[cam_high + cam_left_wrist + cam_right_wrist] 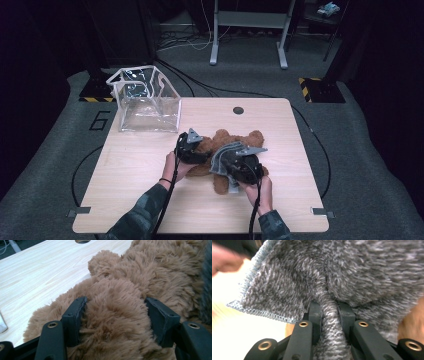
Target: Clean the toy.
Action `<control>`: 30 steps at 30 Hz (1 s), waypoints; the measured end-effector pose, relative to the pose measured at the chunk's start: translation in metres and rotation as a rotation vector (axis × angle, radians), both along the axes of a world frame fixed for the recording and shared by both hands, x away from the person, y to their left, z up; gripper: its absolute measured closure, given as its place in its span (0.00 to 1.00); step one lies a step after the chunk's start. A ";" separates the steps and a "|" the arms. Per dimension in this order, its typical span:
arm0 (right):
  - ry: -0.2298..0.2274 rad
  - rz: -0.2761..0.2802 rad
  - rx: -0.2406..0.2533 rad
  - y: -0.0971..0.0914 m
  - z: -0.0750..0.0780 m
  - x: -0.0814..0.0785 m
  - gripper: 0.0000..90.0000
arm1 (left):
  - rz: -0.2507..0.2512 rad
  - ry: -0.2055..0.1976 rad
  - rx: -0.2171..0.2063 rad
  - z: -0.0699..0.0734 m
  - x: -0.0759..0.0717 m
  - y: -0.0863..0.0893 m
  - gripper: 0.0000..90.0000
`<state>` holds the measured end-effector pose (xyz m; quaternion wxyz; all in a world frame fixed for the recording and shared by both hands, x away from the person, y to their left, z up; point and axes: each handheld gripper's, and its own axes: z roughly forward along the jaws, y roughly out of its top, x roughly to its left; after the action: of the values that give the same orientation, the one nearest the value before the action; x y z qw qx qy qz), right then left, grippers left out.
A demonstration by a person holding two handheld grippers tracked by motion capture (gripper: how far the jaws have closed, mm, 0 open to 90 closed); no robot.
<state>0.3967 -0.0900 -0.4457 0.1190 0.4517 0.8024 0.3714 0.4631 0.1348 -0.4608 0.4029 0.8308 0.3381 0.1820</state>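
Evidently a wiping or covering step was in hand: the brown teddy bear point(227, 145), lying mid-table on the wooden table point(135, 170), was gripped across a plush limb by the left gripper point(199, 150), jaws pressed into the fur. A fold of grey knitted cloth point(352, 272) was pinched tight in the right gripper point(330, 315), draped over the bear. Next, the cloth would probably need drawing across the body while the bear was held steady.
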 end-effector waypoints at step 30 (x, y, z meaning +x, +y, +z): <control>0.074 0.068 -0.040 0.003 0.002 -0.025 0.85 | 0.004 0.005 -0.001 0.000 0.001 0.000 0.41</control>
<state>0.3717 -0.0871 -0.4436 0.0854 0.4353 0.8283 0.3422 0.4641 0.1349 -0.4610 0.4020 0.8305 0.3408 0.1804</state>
